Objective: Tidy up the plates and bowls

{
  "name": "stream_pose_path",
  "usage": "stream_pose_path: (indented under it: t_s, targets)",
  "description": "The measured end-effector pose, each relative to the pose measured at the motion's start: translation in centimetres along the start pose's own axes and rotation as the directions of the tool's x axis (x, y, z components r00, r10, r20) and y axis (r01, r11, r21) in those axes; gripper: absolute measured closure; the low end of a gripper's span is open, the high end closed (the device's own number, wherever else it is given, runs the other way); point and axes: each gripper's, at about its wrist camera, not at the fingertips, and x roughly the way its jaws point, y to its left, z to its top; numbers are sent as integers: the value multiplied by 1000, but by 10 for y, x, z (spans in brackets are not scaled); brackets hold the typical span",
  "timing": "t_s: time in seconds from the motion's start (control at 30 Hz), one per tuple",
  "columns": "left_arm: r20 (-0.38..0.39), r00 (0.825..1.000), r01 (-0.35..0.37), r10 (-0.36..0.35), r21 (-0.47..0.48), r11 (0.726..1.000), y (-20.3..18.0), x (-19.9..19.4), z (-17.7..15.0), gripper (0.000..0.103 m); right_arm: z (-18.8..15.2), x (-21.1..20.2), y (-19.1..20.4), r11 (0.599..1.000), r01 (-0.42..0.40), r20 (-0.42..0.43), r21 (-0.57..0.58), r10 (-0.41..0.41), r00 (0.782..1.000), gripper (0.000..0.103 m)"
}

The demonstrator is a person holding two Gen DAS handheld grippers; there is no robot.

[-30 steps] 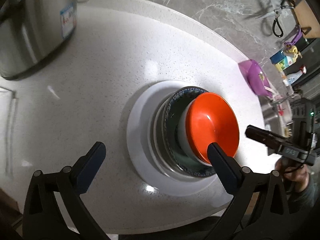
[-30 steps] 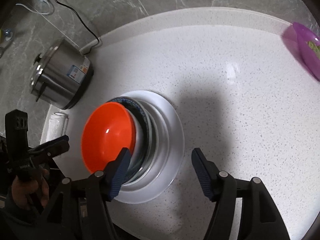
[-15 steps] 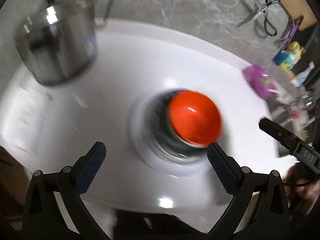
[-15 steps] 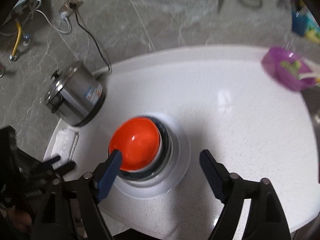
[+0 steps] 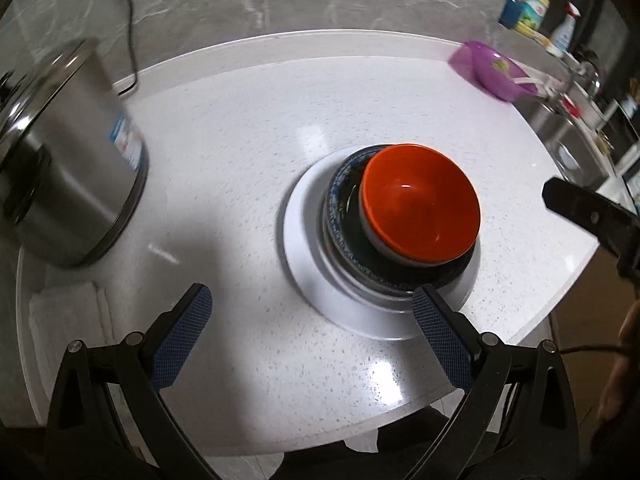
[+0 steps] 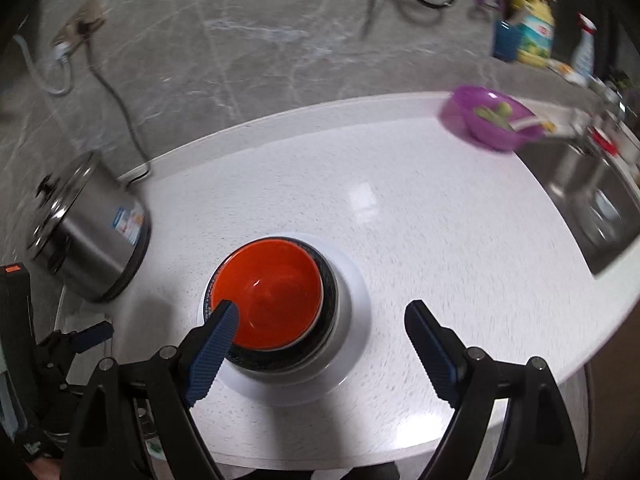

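Note:
An orange bowl [image 5: 420, 202] sits on top of a stack: under it a dark patterned bowl [image 5: 344, 224], and at the bottom a wide white plate [image 5: 304, 264]. The stack stands on the white counter near its front edge. The orange bowl [image 6: 272, 292] and white plate [image 6: 356, 308] also show in the right wrist view. My left gripper [image 5: 312, 320] is open and empty, raised above the counter left of the stack. My right gripper [image 6: 320, 336] is open and empty, raised in front of the stack.
A steel pot [image 5: 60, 172] with a cord stands at the left. A folded white cloth [image 5: 68, 316] lies at the front left. A purple bowl [image 6: 488, 120] sits at the back right by a sink [image 6: 592, 208]. Bottles [image 6: 532, 32] stand behind.
Both grippers have pulled back and up from the stack, so more of the counter shows. The stack has stayed where it was. Both stay open.

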Motion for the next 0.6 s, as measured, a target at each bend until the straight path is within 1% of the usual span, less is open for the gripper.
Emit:
stream_pose_path:
  t_s: [0.07, 0.1, 0.2, 0.27, 0.33, 0.47, 0.6]
  targets:
    - [15, 1000, -4, 4, 37, 999, -5, 1, 6, 2, -3, -2, 3, 1000, 24, 1, 15, -24, 1000, 16]
    - [21, 1000, -7, 6, 40, 999, -6, 2, 8, 2, -3, -3, 4, 999, 39, 1, 18, -39, 999, 16]
    - [23, 1000, -10, 10, 14, 1000, -5, 2, 18, 2, -1, -3, 2, 998, 62, 0, 23, -62, 998, 16]
    - [38, 999, -10, 10, 0, 1000, -4, -2, 22, 2, 3, -4, -3, 996, 75, 4, 42, -75, 997, 16]
    - [58, 998, -22, 23, -15, 1000, -4, -6, 27, 2, 7, -3, -7, 996, 69, 1, 55, -69, 998, 16]
    - [46, 999, -17, 19, -47, 999, -2, -10, 32, 2, 12, 0, -9, 997, 68, -6, 38, -68, 998, 16]
    - [34, 998, -46, 48, -50, 998, -5, -9, 35, 2, 14, 4, -11, 997, 71, -15, 36, -70, 997, 16]
